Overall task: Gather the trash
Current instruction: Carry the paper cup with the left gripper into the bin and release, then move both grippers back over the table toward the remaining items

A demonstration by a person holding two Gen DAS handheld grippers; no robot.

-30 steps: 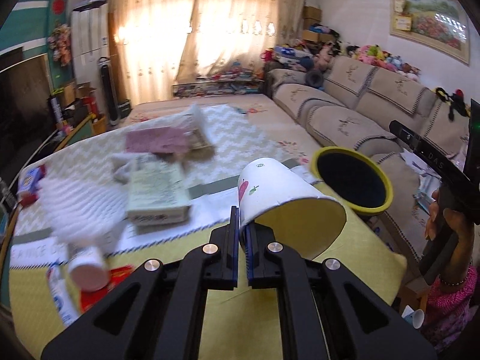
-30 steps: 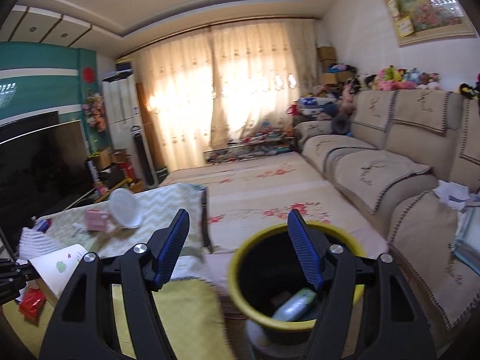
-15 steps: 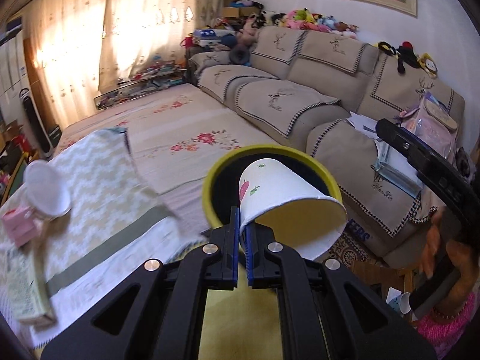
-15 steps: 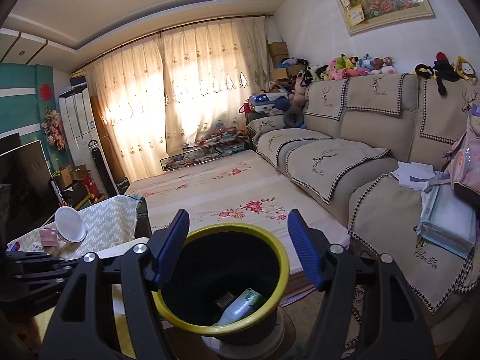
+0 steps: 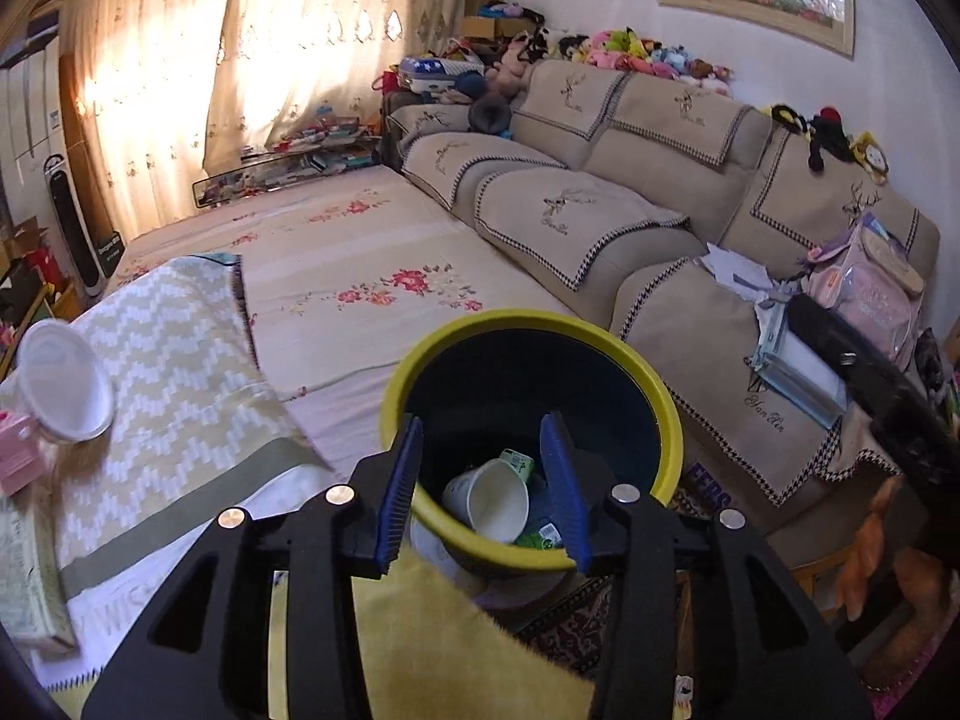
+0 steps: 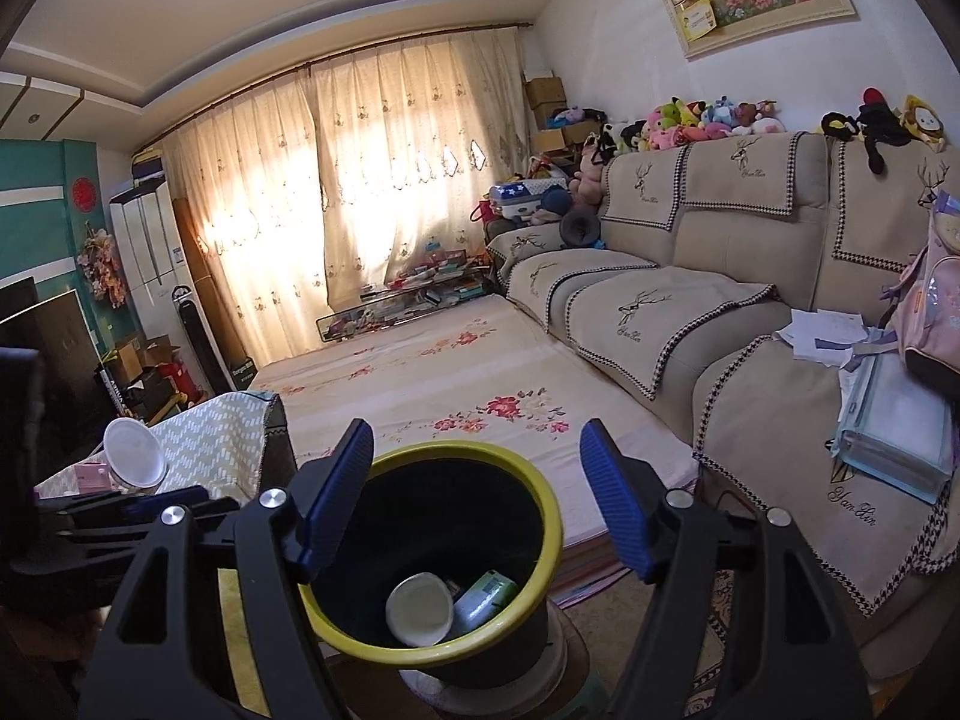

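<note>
While the left gripper [image 5: 483, 486] hangs over the yellow-rimmed bin [image 5: 663, 396], its jaws are opening and nothing is pinched between the blue pads; they stand apart with the mouth of the bin showing in the gap. A white paper cup [image 5: 492, 501] lies on its side at the bottom of the bin, its open end turned toward the camera, and it touches a green-and-white bottle [image 5: 517, 463] that lies next to it. In the right wrist view the same cup [image 6: 419, 609] and bottle [image 6: 483, 597] rest side by side on the dark floor of the bin [image 6: 555, 516].

The right gripper [image 6: 480, 504] is held near the bin as well, its jaws are spread wide and they are opening a little more, with nothing between them; the rim of the bin shows in the gap but the pads do not press on it. At the right edge of the left wrist view a hand [image 5: 882, 546] grips the black handle of the right gripper.

On the surface with the zigzag cloth [image 5: 162, 372], to the left of the bin, a white plastic lid [image 5: 63, 387] leans tilted beside a pink box [image 5: 18, 462]. Behind the bin there is a bed with a flowered sheet [image 5: 360, 276], and a beige sofa [image 5: 660, 180] runs along the wall
</note>
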